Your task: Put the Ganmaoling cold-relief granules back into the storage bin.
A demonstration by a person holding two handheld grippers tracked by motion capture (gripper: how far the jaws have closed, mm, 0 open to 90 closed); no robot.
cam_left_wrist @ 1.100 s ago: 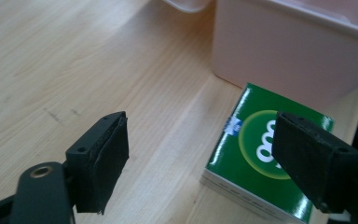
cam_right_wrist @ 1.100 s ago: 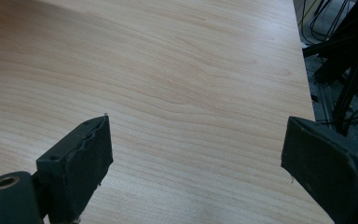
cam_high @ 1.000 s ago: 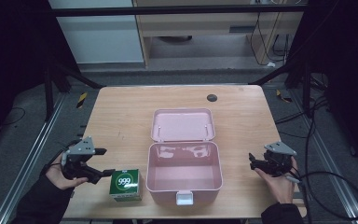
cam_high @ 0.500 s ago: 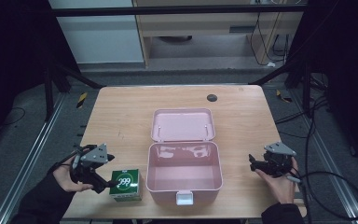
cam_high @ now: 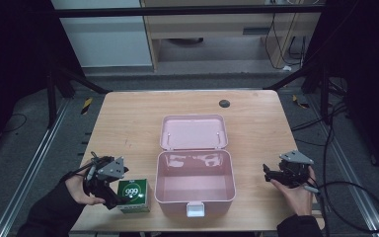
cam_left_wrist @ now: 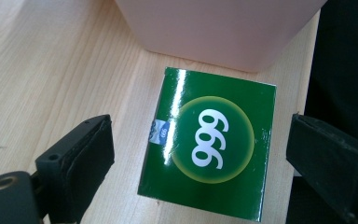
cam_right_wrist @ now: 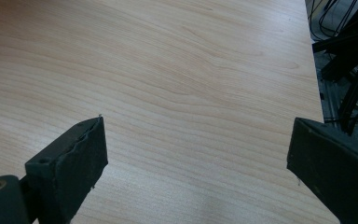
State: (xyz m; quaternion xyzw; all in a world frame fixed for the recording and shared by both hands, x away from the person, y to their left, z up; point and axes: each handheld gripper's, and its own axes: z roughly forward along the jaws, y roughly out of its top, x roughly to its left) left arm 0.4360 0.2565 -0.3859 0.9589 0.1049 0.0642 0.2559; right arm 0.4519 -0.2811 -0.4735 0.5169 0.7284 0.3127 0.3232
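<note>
We record a small green box (cam_high: 132,195) lying flat on the wooden table (cam_high: 128,128), near its front edge and just left of the pink case (cam_high: 195,181). Its glossy top face carries a yellow-green disc with "999" in white; in the left gripper view one side shows a small white-and-blue mark. The pink case stands open at table centre, lid (cam_high: 193,131) laid back, interior bare, white latch (cam_high: 194,209) at its front. We cannot tell whether box and case touch.
</note>
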